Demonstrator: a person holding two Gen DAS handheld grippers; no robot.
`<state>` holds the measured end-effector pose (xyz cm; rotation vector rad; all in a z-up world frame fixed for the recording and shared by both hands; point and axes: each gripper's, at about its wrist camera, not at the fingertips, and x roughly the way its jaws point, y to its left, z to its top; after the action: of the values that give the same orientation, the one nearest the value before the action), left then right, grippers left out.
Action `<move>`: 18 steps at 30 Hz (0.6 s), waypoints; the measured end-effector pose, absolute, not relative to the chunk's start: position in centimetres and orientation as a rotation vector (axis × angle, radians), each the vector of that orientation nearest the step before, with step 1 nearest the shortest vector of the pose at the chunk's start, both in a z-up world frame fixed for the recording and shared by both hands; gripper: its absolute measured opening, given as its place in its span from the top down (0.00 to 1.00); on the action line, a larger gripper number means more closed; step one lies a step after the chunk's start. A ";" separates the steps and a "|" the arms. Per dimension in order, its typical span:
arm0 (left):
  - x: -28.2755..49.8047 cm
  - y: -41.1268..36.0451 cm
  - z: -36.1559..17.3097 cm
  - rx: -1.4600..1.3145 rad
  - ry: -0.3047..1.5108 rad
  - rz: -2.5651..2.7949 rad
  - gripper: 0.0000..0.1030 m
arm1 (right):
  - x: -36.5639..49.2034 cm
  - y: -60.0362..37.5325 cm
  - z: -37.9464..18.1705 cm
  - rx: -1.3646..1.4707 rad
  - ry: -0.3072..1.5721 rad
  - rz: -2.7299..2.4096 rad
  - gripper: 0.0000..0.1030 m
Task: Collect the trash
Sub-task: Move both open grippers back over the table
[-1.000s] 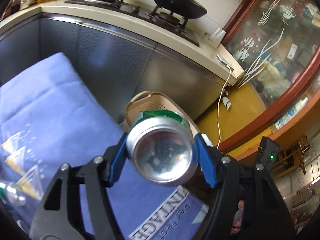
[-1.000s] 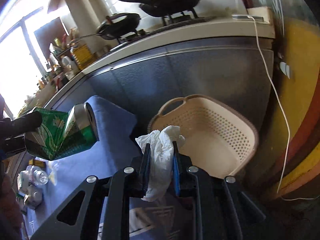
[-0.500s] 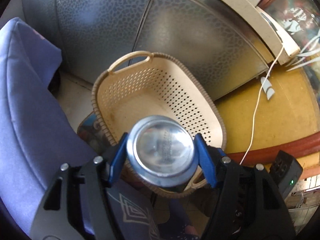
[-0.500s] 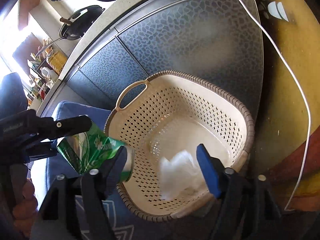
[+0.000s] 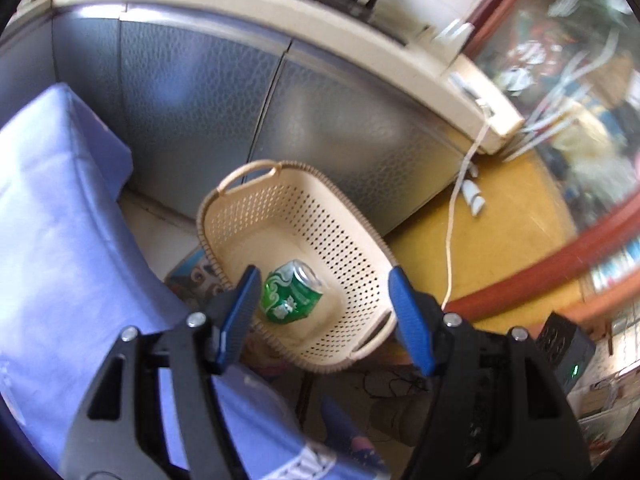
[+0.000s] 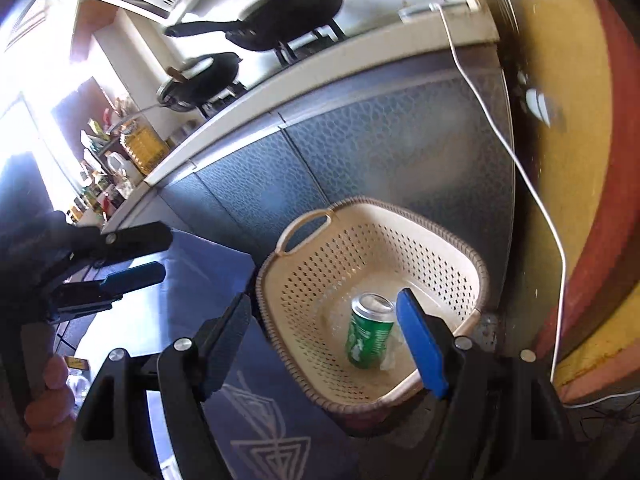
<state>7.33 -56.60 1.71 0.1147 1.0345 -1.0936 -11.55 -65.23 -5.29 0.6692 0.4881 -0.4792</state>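
Note:
A green drink can (image 5: 291, 293) lies in the beige perforated basket (image 5: 344, 224) on the floor. In the right wrist view the can (image 6: 368, 334) lies beside a bit of white tissue (image 6: 394, 350) in the basket (image 6: 304, 280). My left gripper (image 5: 324, 308) is open and empty above the basket's near rim. My right gripper (image 6: 324, 340) is open and empty over the basket. The left gripper's fingers (image 6: 120, 280) show at the left of the right wrist view.
A blue tablecloth (image 5: 52, 240) covers the table to the left. Grey cabinet fronts (image 5: 224, 92) stand behind the basket, with pans (image 6: 288, 12) on the stove above. A white cable (image 5: 452, 232) hangs down at the right over the yellow floor.
Both grippers have opened. The can and the tissue have dropped from them into the basket. Both grippers have lifted back a little.

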 end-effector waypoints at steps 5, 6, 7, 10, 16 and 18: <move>3.0 -47.8 4.8 0.150 0.817 -1.117 0.38 | -11.8 -61.4 -2.3 0.624 0.443 -0.391 0.27; 2.4 -45.9 5.1 0.154 0.783 -1.110 0.38 | -11.6 -60.5 -1.8 0.618 0.439 -0.365 0.28; 2.1 -43.8 5.3 0.156 0.752 -1.100 0.38 | -11.5 -59.7 -1.3 0.613 0.438 -0.336 0.31; 1.5 -37.0 5.5 0.171 0.653 -1.025 0.26 | -9.9 -56.4 -0.2 0.586 0.455 -0.232 0.43; 1.8 -23.0 4.0 0.183 0.545 -0.783 0.16 | -4.8 -48.1 0.6 0.500 0.557 -0.012 0.55; 2.7 -18.7 2.9 0.167 0.574 -0.697 0.16 | -3.0 -44.9 0.6 0.474 0.598 0.051 0.55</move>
<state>2.66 -18.67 2.92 0.1667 0.5741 -0.6966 -3.01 -44.87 0.59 0.4741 0.5982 0.0511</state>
